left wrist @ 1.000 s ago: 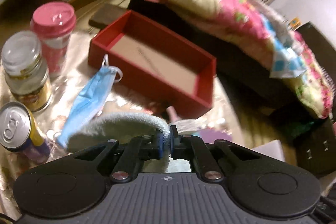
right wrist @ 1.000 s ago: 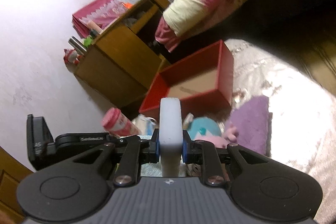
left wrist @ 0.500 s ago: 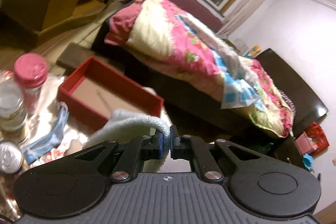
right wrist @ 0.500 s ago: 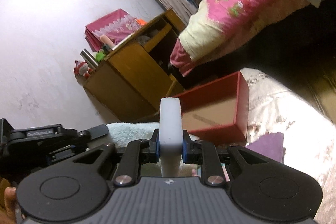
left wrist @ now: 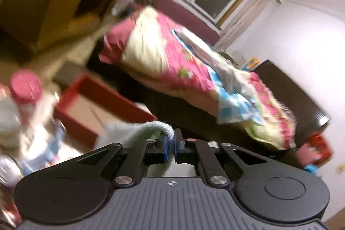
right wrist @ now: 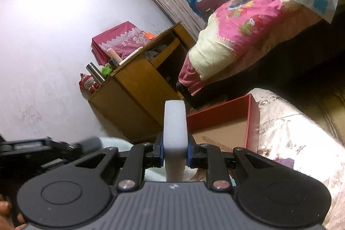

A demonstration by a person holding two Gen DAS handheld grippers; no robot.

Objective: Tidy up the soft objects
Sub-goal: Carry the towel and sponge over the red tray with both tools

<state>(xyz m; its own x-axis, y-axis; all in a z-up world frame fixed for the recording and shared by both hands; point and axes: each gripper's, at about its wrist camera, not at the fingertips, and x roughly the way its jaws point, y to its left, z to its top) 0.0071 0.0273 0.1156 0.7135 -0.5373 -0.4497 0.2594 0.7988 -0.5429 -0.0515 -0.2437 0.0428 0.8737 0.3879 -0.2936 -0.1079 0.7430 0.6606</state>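
Observation:
My left gripper (left wrist: pixel 170 144) is shut on a pale green fluffy towel (left wrist: pixel 148 129) and holds it lifted in front of the open red box (left wrist: pixel 101 106). The left view is blurred by motion. My right gripper (right wrist: pixel 174 149) is shut on a white sponge block (right wrist: pixel 175 124), held upright above the table, to the left of the same red box (right wrist: pixel 224 128). The towel (right wrist: pixel 116 143) and the left gripper (right wrist: pixel 38 148) show at the lower left of the right wrist view. A blue face mask (left wrist: pixel 54 143) lies on the table left of the box.
A pink-lidded cup (left wrist: pixel 25 87) and a jar stand at the left. A purple cloth (right wrist: pixel 287 163) lies on the shiny tablecloth (right wrist: pixel 297 135). Behind are a bed with a pink quilt (left wrist: pixel 172 53) and a wooden cabinet (right wrist: pixel 138 87).
Both grippers have risen and tilted up, so the table has sunk low in both views. The left gripper is moving fast with the towel. The sponge stays gripped.

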